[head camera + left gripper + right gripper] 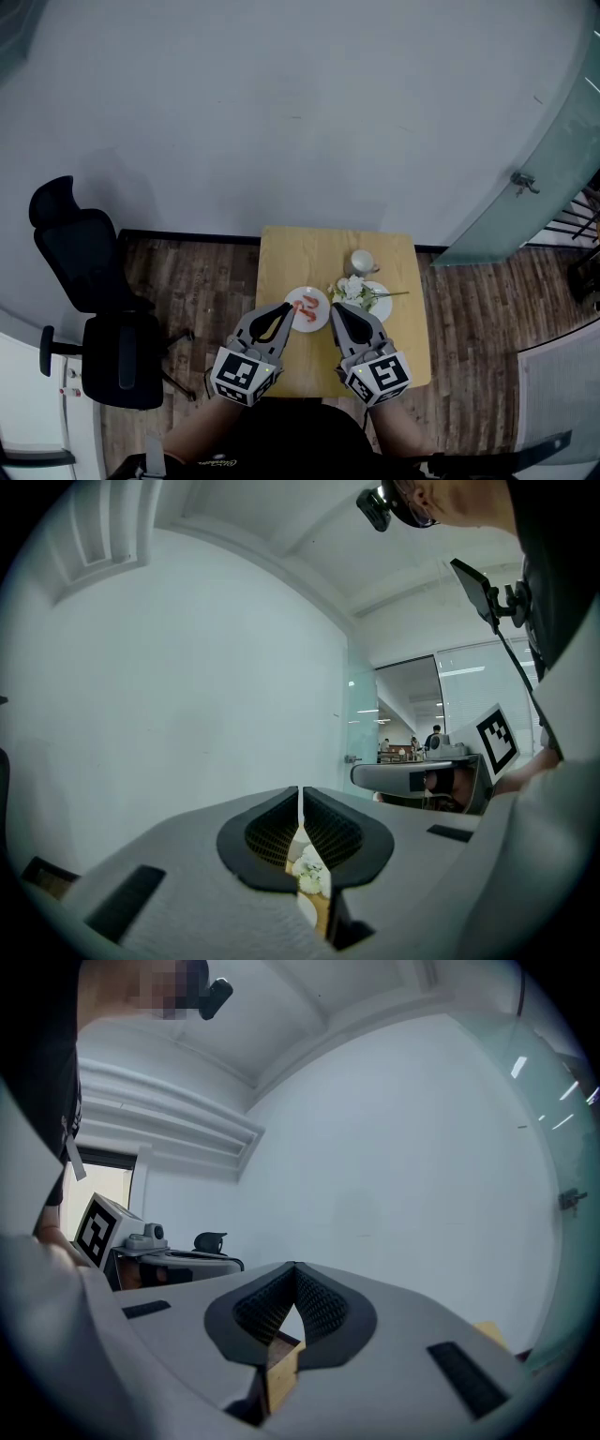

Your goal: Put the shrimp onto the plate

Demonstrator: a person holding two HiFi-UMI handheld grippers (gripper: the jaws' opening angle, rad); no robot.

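Observation:
On the small wooden table (281, 258) stands a white plate (317, 321) with a red shrimp (307, 306) lying on it. My left gripper (291, 307) is shut and empty, its tips at the plate's left rim. Just right of the plate, my right gripper (335, 309) is also shut with nothing in it. In the left gripper view the jaws (300, 794) meet at the tip, with white flowers (309, 869) showing below them. In the right gripper view the closed gripper (294, 1267) points at the wall, with a bit of table (281, 1372) beneath.
A second plate (380, 302) carrying white flowers and greens (353, 289) lies right of the shrimp plate. Behind it stands a white cup (363, 262). A black office chair (103, 309) is at the left, a glass door (525, 187) at the right.

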